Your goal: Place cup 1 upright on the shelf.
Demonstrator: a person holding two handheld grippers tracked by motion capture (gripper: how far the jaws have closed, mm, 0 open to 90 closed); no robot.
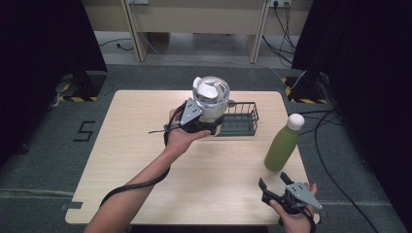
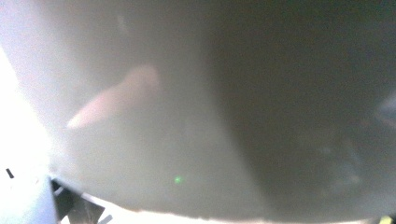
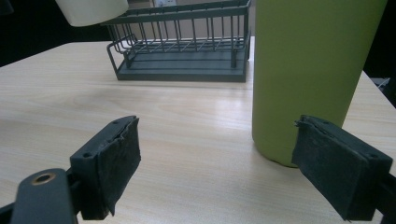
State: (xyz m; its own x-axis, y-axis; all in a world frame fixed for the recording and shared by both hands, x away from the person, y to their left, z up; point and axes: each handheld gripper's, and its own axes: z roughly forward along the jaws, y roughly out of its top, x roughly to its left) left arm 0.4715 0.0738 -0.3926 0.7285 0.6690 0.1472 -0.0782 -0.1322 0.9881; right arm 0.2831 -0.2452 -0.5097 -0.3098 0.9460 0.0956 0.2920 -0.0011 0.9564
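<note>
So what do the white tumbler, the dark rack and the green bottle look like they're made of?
White tumbler: smooth, slightly glossy, probably coated metal or plastic, with a clear lid that looks plastic. Rack: thin dark-grey wire bars on a solid base, likely coated metal. Green bottle: even matte olive skin, likely painted metal; white cap.

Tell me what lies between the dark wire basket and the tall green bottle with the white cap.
Bare wooden table separates the basket from the bottle, seen in the right gripper view.
</note>
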